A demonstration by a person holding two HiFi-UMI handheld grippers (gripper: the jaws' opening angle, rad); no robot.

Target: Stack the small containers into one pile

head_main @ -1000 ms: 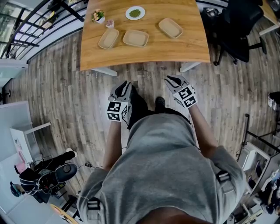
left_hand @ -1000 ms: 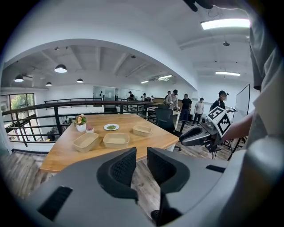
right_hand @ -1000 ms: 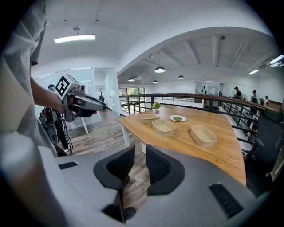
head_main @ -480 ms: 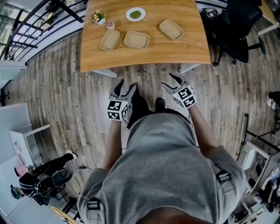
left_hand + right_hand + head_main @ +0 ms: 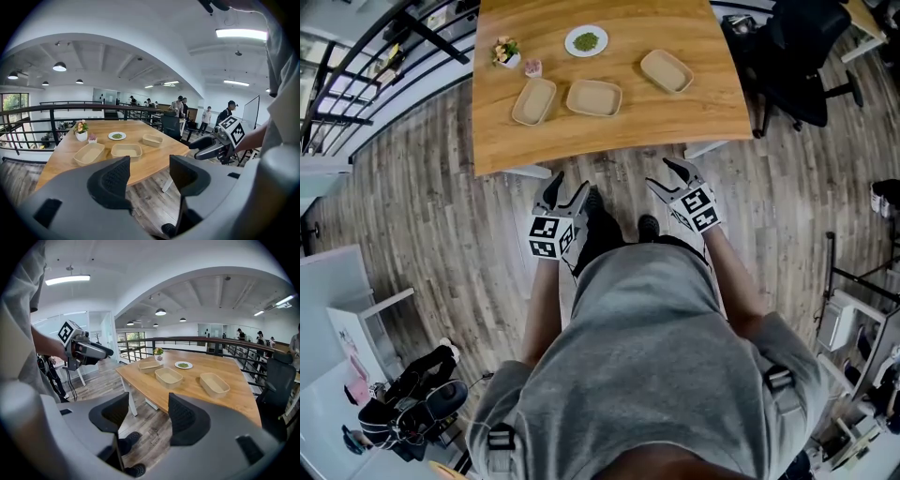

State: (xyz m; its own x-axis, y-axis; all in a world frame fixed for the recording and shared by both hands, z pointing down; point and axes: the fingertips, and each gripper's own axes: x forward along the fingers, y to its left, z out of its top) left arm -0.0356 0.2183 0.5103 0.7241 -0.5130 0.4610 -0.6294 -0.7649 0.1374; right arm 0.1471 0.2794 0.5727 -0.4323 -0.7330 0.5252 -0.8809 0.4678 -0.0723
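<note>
On the table (image 5: 609, 131), apart and open side up: left-edge container (image 5: 533, 101), long axis toward the far edge; middle container (image 5: 593, 97), along the near edge; right-edge container (image 5: 667, 70), diagonal. Left tool (image 5: 565, 185) and right tool (image 5: 661, 176) hang over the floor off the near edge, angled down toward it. Both tools' jaws have just been opening and stand wide, with nothing between them. Bare tabletop fronts the row.

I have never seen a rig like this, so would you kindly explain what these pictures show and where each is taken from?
No robot here: a person holds a left gripper and a right gripper, one in each hand. The head view looks down from a camera on the person's head; each gripper view looks along that gripper's own jaws. On the wooden table lie three beige containers, a white plate with something green, and a small flower pot. Both grippers' jaws have just been opening; they stand apart with nothing between them.
</note>
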